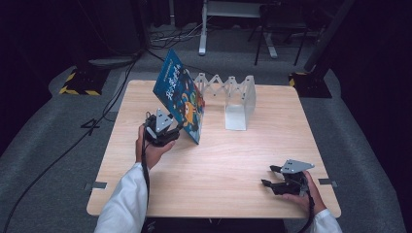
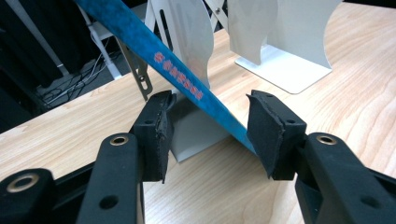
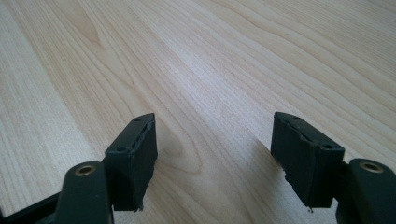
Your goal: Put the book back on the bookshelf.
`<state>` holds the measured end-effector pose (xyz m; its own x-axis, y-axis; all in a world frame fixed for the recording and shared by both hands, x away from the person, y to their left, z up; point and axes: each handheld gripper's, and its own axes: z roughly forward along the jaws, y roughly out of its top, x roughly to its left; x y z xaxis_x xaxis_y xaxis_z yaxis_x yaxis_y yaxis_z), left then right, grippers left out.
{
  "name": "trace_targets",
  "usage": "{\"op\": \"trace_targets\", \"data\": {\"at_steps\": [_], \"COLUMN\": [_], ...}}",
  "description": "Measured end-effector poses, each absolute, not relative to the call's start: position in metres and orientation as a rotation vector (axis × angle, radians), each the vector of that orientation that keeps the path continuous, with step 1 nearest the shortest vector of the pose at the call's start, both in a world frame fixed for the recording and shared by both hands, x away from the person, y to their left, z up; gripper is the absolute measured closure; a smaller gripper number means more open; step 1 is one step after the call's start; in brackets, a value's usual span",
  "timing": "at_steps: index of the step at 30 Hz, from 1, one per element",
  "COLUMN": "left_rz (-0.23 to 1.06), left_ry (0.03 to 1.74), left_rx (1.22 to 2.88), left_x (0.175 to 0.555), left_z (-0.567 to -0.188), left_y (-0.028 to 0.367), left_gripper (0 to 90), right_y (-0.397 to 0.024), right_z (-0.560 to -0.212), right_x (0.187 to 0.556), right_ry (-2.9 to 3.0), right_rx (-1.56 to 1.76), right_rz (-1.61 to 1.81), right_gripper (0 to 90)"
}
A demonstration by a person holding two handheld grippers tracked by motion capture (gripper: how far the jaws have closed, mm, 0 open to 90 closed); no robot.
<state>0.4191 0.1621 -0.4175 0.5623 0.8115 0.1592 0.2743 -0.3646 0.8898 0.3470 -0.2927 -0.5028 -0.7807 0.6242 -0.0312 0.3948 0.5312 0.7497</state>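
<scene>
Left gripper (image 1: pixel 180 127) is seen at the near lower edge of a blue picture book (image 1: pixel 180 94), which stands tilted on the wooden table (image 1: pixel 218 165), its top leaning toward the far left. In the left gripper view the book's blue spine (image 2: pixel 180 77) runs diagonally between the jaws; these are parted wider than the spine. The right pad (image 2: pixel 264 133) is touching or nearly touching the spine's lower end; the left pad (image 2: pixel 161 135) stands clear of it. A firm clamp is not seen, so the book is taken as not gripped.

The book's lower edge sits at a white metal bookend (image 2: pixel 196 126) of the expanding book rack (image 1: pixel 233 99), placed at the table's far middle. A second white bookend plate (image 2: pixel 280 70) stands further right, apart from the book.

Right gripper (image 1: pixel 273 176) is held low over the near right corner of the table, well apart from book and rack. Its jaws stand open with nothing between them; bare wood grain is seen between the pads (image 3: pixel 133 158).
</scene>
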Motion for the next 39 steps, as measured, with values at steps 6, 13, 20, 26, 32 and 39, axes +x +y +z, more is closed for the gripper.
{"op": "trace_targets", "data": {"at_steps": [6, 13, 20, 26, 32, 39], "left_rz": [0.757, 0.736, 0.652, 0.611, 0.594, 0.618], "left_ry": [0.848, 0.804, 0.751, 0.766, 0.788, 0.775], "left_rx": [1.934, 2.004, 2.091, 2.145, 2.208, 2.289], "left_x": [0.408, 0.392, 0.377, 0.368, 0.36, 0.345], "left_z": [-0.419, -0.422, -0.435, -0.447, -0.458, -0.469], "left_y": [0.167, 0.172, 0.179, 0.188, 0.199, 0.211], "left_gripper": [48.5, 43.4, 32.2, 26.0, 20.2, 18.4], "right_y": [-0.294, -0.3, -0.316, -0.326, -0.335, -0.342], "right_z": [-0.501, -0.498, -0.496, -0.497, -0.498, -0.502], "right_x": [0.346, 0.339, 0.33, 0.326, 0.323, 0.319], "right_ry": [2.466, 2.438, 2.388, 2.36, 2.341, 2.324], "right_rx": [0.854, 0.884, 0.937, 0.986, 1.011, 1.041], "right_rz": [1.106, 1.089, 1.106, 1.052, 1.036, 0.994], "right_gripper": [32.0, 31.0, 29.1, 27.0, 25.1, 24.2]}}
